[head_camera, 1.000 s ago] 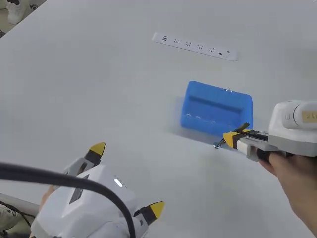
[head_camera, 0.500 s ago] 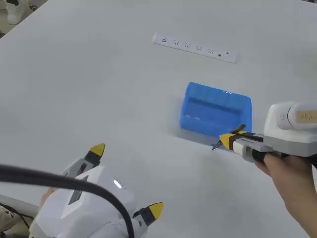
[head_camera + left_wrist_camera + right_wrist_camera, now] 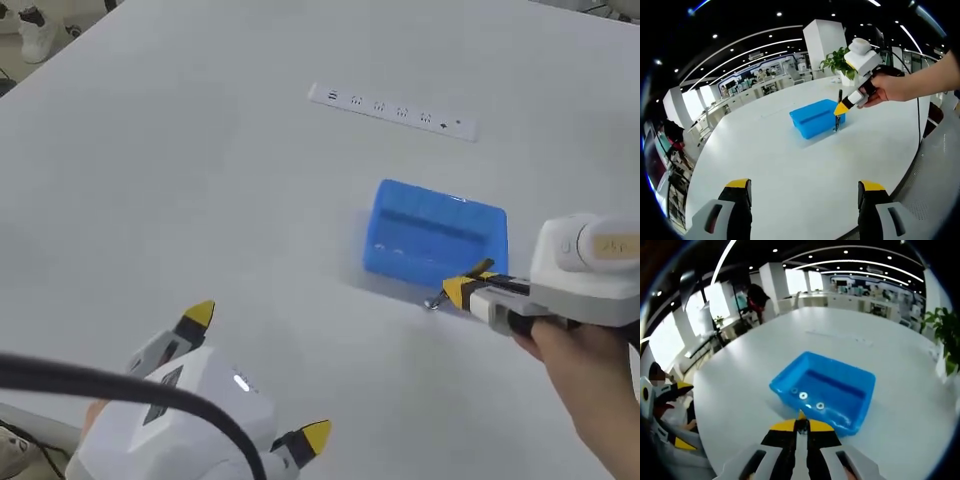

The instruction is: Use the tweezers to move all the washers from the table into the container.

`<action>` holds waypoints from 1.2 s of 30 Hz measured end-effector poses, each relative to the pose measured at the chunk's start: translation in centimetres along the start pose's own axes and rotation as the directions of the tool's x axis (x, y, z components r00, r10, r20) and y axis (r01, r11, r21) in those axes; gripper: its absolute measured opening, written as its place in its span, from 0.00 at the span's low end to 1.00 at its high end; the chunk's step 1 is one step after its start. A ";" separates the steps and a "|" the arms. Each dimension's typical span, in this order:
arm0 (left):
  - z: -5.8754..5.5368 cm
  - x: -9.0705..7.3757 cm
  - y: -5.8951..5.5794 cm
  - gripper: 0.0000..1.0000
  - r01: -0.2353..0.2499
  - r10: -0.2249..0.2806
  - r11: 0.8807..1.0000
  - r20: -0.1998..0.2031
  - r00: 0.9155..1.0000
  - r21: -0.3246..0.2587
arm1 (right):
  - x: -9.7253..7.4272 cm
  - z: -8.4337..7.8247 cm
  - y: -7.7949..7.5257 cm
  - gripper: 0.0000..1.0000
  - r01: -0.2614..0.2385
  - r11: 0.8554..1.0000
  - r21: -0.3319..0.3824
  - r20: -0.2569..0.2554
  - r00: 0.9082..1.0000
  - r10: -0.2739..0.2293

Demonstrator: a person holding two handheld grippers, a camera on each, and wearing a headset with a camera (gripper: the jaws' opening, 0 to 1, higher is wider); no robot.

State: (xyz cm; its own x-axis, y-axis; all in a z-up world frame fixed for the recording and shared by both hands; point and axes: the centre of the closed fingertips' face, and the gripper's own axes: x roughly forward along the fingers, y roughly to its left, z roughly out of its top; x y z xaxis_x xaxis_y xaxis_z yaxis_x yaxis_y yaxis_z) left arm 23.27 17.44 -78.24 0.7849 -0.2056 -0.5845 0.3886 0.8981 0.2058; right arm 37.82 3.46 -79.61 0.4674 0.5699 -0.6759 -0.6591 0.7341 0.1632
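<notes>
A blue container [image 3: 437, 215] stands on the white table [image 3: 180, 180]. Three washers [image 3: 803, 395] lie on its floor. My right gripper [image 3: 463, 291] is shut on the thin tweezers [image 3: 436, 300], right at the container's near wall. The tweezers' tips point down at the table beside that wall; I cannot tell whether they hold anything. In the left gripper view, the right gripper [image 3: 842, 109] and the tweezers [image 3: 836, 124] hang just in front of the container [image 3: 810, 120]. My left gripper [image 3: 258, 376] stands open at the near left, with nothing between its yellow fingertips [image 3: 738, 184].
A white power strip [image 3: 395, 108] lies at the far side of the table, beyond the container. A hand [image 3: 590, 375] holds the right gripper at the right edge. A potted plant [image 3: 837, 60] stands past the table.
The head view has tilted, so everything sits lower in the picture. The right gripper with the tweezers has edged slightly left along the container's near wall. The left gripper has stayed put.
</notes>
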 end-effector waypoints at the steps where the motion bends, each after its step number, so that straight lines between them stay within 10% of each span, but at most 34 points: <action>1: 0.0 0.0 0.0 0.90 0.000 0.000 1.000 0.001 1.000 0.000 | -0.2 0.2 0.0 0.03 -0.001 1.000 0.004 0.007 1.000 0.001; 36: 0.5 -0.3 0.3 0.90 -0.012 0.012 1.000 0.020 1.000 0.001 | -2.3 5.4 -2.2 0.03 0.038 0.999 0.015 0.126 0.991 -0.039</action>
State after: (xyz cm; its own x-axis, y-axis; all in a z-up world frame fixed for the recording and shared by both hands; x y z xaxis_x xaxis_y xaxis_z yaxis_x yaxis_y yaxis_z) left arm 23.40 17.53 -77.68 0.7991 -0.2023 -0.5661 0.3794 0.9002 0.2139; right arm 41.39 2.57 -74.51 0.5636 0.5825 -0.5857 -0.6320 0.7607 0.1484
